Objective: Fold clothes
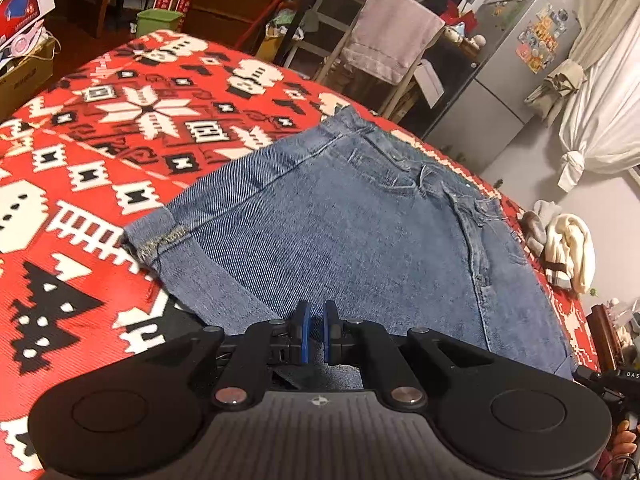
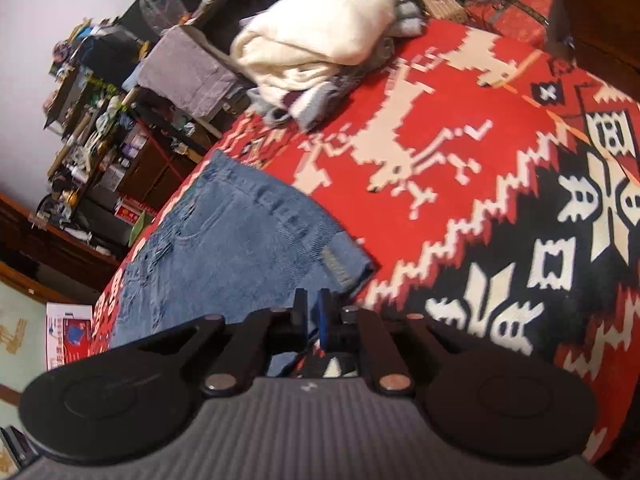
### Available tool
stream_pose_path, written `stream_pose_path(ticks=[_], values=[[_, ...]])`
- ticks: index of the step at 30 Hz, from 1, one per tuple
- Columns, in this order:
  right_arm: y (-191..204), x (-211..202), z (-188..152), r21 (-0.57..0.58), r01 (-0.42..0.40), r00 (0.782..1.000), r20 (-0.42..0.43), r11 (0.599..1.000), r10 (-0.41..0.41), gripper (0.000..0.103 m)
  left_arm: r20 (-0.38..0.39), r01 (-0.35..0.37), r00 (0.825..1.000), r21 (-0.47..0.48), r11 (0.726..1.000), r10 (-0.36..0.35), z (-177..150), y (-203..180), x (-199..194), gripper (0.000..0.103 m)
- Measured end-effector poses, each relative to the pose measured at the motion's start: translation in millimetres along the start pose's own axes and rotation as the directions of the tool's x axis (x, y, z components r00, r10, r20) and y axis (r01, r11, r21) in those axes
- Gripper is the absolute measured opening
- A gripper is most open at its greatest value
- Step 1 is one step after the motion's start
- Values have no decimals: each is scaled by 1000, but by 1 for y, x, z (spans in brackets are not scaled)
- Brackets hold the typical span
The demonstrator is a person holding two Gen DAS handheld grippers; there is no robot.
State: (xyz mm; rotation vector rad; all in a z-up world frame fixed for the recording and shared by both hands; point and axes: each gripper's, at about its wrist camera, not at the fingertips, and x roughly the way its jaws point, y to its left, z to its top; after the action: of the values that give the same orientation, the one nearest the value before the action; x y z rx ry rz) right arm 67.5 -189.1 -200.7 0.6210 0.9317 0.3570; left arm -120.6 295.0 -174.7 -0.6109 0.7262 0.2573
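Observation:
Blue denim jeans [image 1: 340, 232], folded into a broad rectangle, lie on a red, white and black patterned blanket [image 1: 100, 140], waistband at the far end. My left gripper [image 1: 317, 312] hovers over the near edge of the jeans, its blue pads almost together with nothing visible between them. In the right wrist view the jeans [image 2: 224, 248] lie to the left, a hem corner pointing right. My right gripper [image 2: 313, 300] sits just off that corner, above the blanket [image 2: 460, 140]. Its fingers are drawn nearly together and look empty.
A pile of cream and grey clothes [image 2: 312, 40] rests on the blanket's far end, also seen at the right as a cream garment [image 1: 568, 248]. Past the bed stand a chair draped with a towel [image 1: 392, 36], a fridge [image 1: 512, 60], a green bin [image 1: 158, 20] and cluttered shelves [image 2: 92, 128].

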Motion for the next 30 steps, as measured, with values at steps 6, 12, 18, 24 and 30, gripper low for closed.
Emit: stream_pose_path(ticks=[6, 12, 18, 24, 30], values=[[21, -1, -13, -55, -35, 999, -29, 998, 33, 8, 14, 27, 1000, -24, 999, -26, 4, 8, -5, 4], [24, -2, -21, -75, -32, 998, -49, 997, 29, 8, 24, -29, 999, -56, 998, 30, 5, 26, -8, 4], [28, -2, -30, -95, -31, 997, -68, 995, 24, 9, 80, -159, 984, -39, 986, 162, 18, 45, -20, 4], [31, -4, -33, -108, -33, 997, -75, 994, 25, 12, 75, -188, 980, 14, 982, 186, 23, 50, -20, 4], [34, -5, -34, -123, -25, 997, -77, 992, 16, 12, 79, -227, 972, 42, 973, 223, 28, 42, -20, 4]])
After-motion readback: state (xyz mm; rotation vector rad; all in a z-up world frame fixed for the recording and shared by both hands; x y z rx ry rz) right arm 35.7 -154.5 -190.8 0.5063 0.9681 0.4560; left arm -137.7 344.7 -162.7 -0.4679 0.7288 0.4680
